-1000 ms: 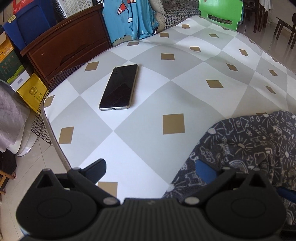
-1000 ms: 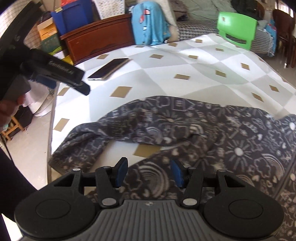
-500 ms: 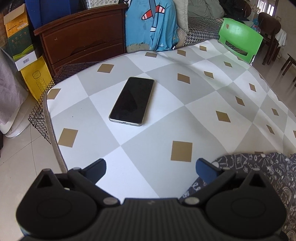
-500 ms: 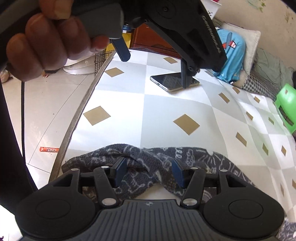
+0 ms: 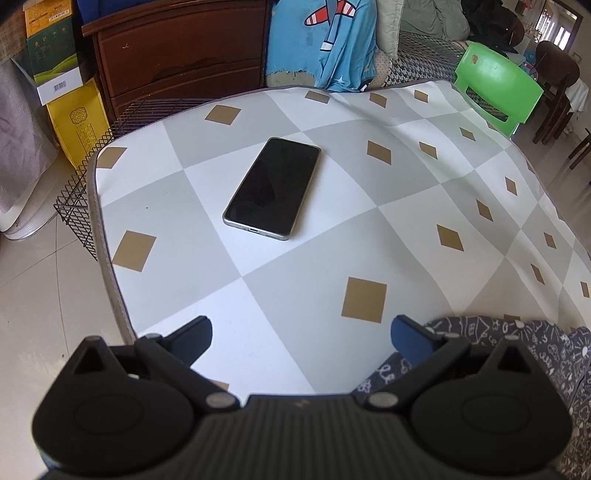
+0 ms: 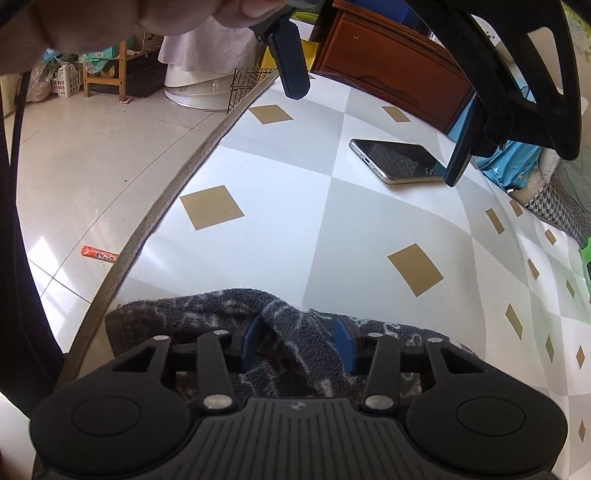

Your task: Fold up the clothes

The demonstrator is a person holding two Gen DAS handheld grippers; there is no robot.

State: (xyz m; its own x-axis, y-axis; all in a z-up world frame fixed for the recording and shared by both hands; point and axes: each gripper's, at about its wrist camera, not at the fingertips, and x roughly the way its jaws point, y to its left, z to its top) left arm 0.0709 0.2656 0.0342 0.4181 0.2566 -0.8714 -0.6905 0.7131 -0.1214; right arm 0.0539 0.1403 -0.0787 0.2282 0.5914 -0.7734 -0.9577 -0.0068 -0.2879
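Right wrist view: my right gripper (image 6: 295, 341) points down at the near left corner of the table, its jaws closing on a raised ridge of the dark patterned garment (image 6: 295, 321); the blue pads (image 6: 249, 338) flank the fold of fleece, and I cannot tell whether they yet press it. Left wrist view: my left gripper (image 5: 301, 332) hangs with its jaws spread wide and nothing between them, only bare tablecloth beneath; the garment's edge (image 5: 517, 343) lies just beside and under its right finger. From the right wrist view the same left gripper (image 6: 373, 122) hangs above the far part of the table, with a hand (image 6: 122, 18) gripping its handle at the top left. The garment lies bunched along the near edge of the table (image 5: 236, 302), which wears a grey-and-white diamond cloth with tan squares. A smartphone (image 5: 271, 188) rests face up, well apart from the cloth, toward the far left. Beyond the table stand a wooden dresser (image 5: 177, 62), a blue aeroplane-print garment (image 5: 325, 40) and a green plastic chair (image 5: 495, 88). I judge the task to be early: the garment is crumpled with no neat fold visible, so taking hold of a corner, spreading it flat and every fold are left.
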